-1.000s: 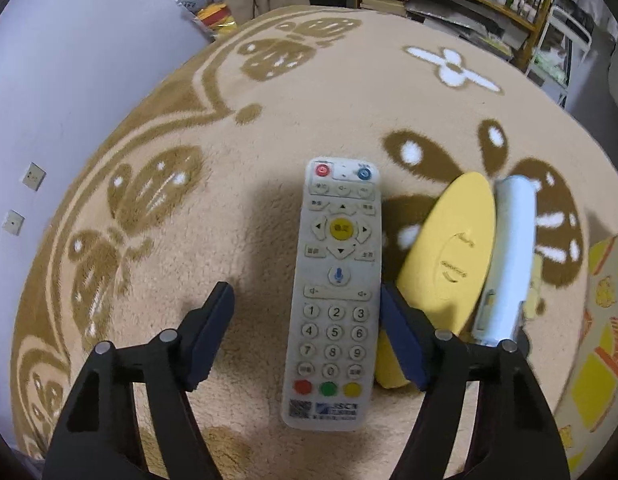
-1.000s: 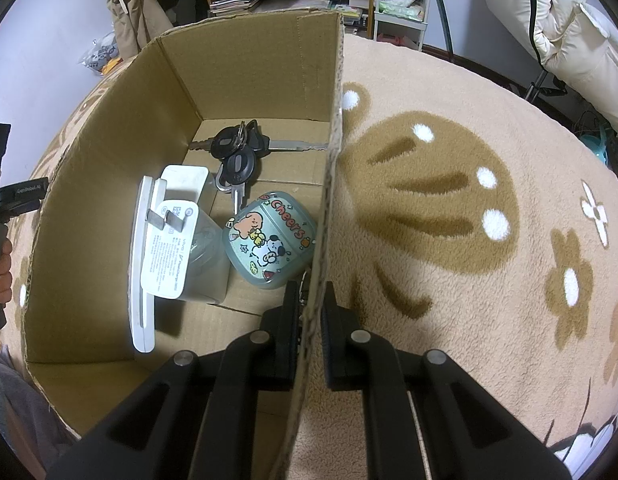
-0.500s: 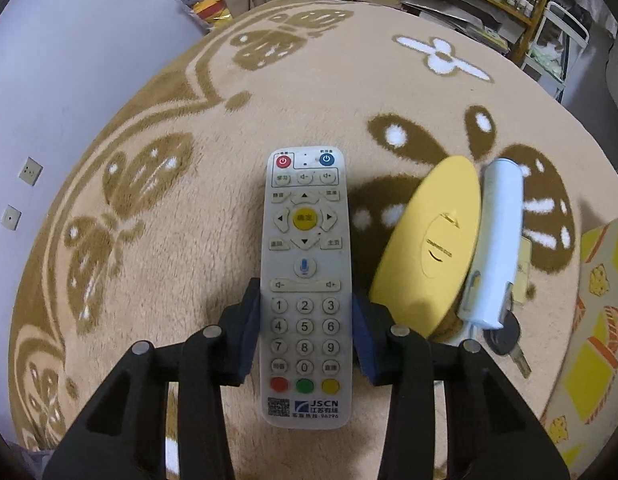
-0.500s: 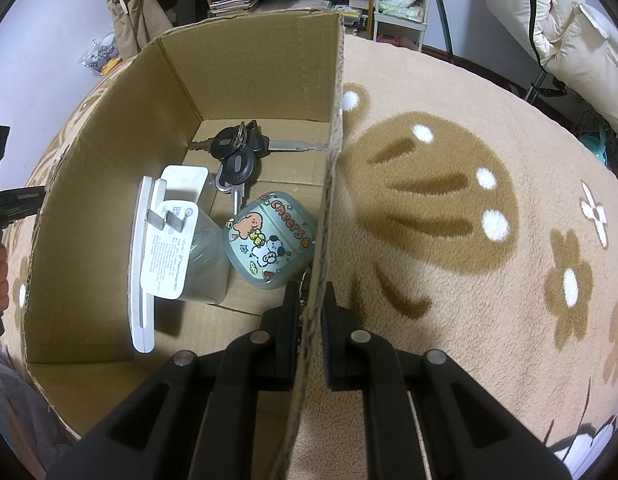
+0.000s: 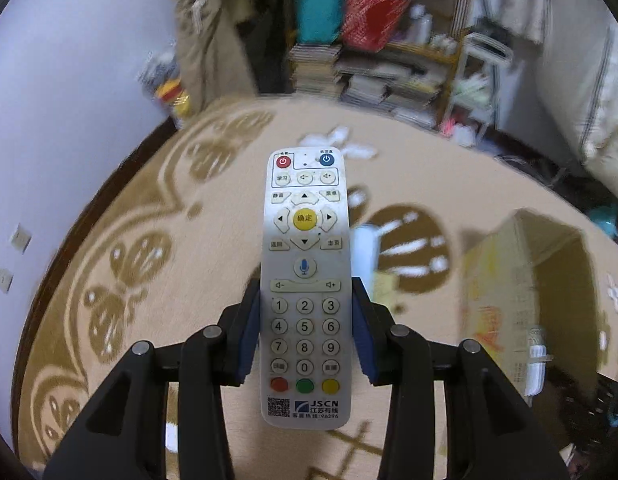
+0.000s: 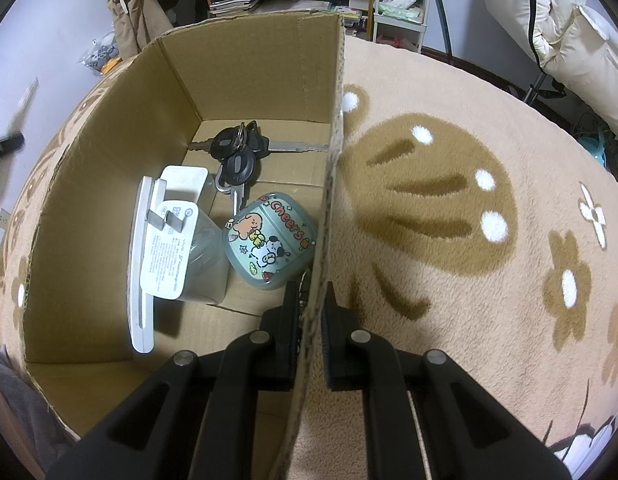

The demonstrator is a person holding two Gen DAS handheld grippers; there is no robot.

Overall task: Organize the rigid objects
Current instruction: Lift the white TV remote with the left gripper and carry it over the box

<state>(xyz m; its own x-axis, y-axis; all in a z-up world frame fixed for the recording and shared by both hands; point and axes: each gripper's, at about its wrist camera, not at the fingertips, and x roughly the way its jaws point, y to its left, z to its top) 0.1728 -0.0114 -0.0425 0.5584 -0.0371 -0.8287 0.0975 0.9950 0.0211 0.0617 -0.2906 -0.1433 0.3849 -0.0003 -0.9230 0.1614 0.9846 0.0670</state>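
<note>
My left gripper (image 5: 305, 312) is shut on a grey-white TV remote (image 5: 305, 280), which is lifted clear of the rug and points away from me. The cardboard box (image 5: 525, 296) shows blurred at the right of the left wrist view. My right gripper (image 6: 312, 304) is shut on the right wall of the cardboard box (image 6: 329, 184). Inside the box lie a bunch of black keys (image 6: 237, 152), a cartoon earbud case (image 6: 269, 240), a white charger plug (image 6: 169, 248) and a flat white piece (image 6: 143, 264).
A tan rug with brown flower patterns (image 6: 449, 216) covers the floor. A white tube-like object (image 5: 365, 248) lies on the rug behind the remote. Cluttered shelves (image 5: 389, 40) and a white wall (image 5: 69, 80) stand beyond the rug. A padded white coat (image 6: 569, 32) hangs at the far right.
My left gripper closed on the remote and lifted it off the rug, tilting up so the shelves and box come into view. The right gripper keeps its hold on the box wall.
</note>
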